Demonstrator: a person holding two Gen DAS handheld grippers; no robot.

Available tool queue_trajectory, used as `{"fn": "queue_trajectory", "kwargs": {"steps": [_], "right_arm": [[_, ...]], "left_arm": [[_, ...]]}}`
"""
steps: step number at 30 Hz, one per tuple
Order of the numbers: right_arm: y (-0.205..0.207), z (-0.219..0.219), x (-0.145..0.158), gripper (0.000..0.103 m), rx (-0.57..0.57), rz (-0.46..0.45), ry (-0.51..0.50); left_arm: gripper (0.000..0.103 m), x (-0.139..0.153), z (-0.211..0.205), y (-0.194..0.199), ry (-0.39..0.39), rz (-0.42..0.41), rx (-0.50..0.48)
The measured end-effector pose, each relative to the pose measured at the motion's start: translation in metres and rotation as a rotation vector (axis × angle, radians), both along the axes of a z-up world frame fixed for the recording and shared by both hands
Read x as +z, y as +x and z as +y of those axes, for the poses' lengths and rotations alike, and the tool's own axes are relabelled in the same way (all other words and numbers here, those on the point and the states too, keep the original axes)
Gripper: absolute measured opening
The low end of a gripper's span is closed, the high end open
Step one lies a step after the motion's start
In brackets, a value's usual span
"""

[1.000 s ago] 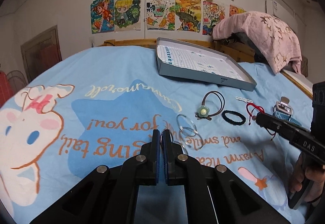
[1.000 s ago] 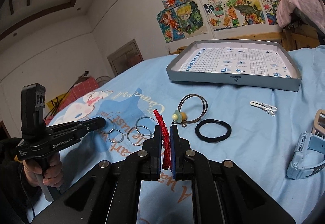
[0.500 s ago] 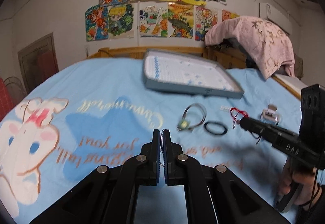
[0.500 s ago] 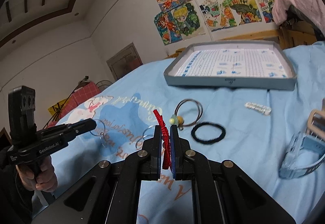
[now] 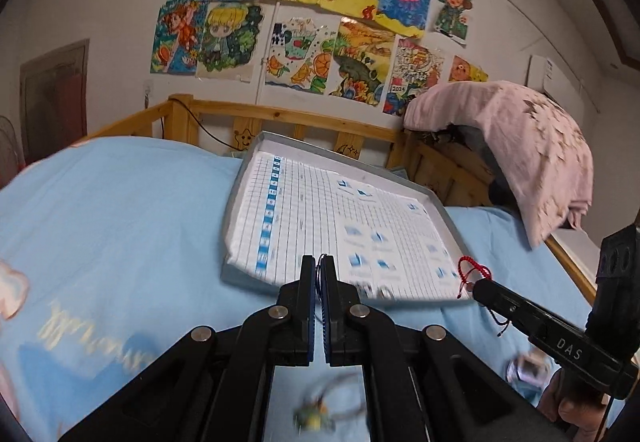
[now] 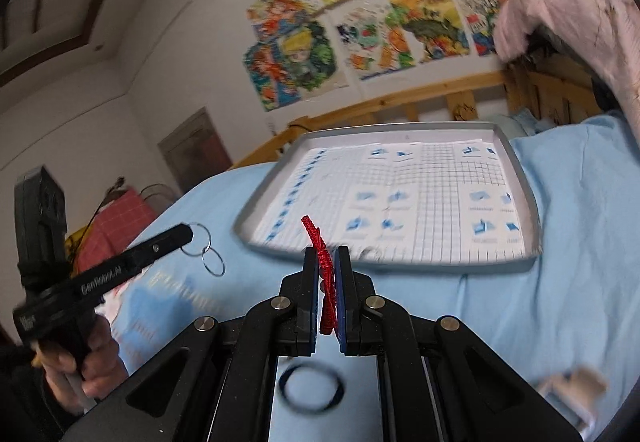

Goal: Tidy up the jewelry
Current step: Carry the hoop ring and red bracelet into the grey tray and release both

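Note:
A grey tray (image 5: 235,213) lined with grid paper lies on the blue bedsheet just ahead of both grippers. My left gripper (image 5: 319,262) is shut on linked silver rings, of which only a thin edge shows between its pads. In the right wrist view those silver rings (image 6: 206,252) dangle from the left gripper (image 6: 188,232), left of the tray (image 6: 527,193). My right gripper (image 6: 326,254) is shut on a red braided bracelet (image 6: 314,236) that sticks up past its tips. In the left wrist view, the red bracelet (image 5: 472,269) hangs from the right gripper (image 5: 477,286) at the tray's near right corner.
Still on the sheet are a black hair tie (image 6: 312,388), a blurred watch (image 6: 572,390) and a hair tie with a green charm (image 5: 318,414). A wooden bed rail (image 5: 280,117) and a pink blanket (image 5: 520,145) stand behind the tray.
Both grippers have lifted off the sheet and travelled forward to the tray's near edge, carrying the rings and the red bracelet. The loose jewelry now lies beneath them.

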State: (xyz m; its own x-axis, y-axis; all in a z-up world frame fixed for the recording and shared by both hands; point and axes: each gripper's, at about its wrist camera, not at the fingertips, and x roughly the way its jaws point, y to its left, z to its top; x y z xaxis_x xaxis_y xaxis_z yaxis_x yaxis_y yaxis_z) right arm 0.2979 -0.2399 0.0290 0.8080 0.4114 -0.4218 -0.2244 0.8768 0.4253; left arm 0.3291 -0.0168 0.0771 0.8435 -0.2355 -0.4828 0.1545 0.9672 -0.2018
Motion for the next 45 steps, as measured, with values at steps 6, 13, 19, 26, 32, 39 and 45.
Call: {"fn": "queue_trajectory", "kwargs": {"steps": [6, 13, 19, 26, 32, 39, 45], "right_arm": [[0.069, 0.006, -0.015, 0.007, -0.044, 0.087, 0.004], [0.102, 0.024, -0.036, 0.007, -0.055, 0.159, -0.05], [0.107, 0.028, -0.047, 0.008, -0.065, 0.205, -0.079], [0.099, 0.018, -0.045, 0.037, -0.104, 0.204, -0.037], [0.082, -0.002, -0.028, 0.048, -0.148, 0.172, -0.031], [0.023, -0.027, 0.003, 0.074, -0.148, 0.027, -0.067], [-0.056, -0.04, 0.022, 0.099, -0.155, -0.156, -0.12]], "left_arm": [[0.003, -0.022, -0.003, 0.047, 0.005, 0.03, 0.03], [0.003, -0.054, 0.005, 0.064, -0.021, 0.092, 0.056], [0.005, -0.057, 0.011, 0.062, -0.081, 0.084, 0.038], [0.03, -0.049, 0.003, 0.056, -0.067, 0.071, 0.024], [0.072, -0.033, 0.001, 0.035, -0.072, 0.018, 0.053], [0.103, -0.009, 0.003, -0.026, -0.037, -0.097, 0.074], [0.103, 0.006, 0.006, -0.096, -0.021, -0.19, 0.104]]}}
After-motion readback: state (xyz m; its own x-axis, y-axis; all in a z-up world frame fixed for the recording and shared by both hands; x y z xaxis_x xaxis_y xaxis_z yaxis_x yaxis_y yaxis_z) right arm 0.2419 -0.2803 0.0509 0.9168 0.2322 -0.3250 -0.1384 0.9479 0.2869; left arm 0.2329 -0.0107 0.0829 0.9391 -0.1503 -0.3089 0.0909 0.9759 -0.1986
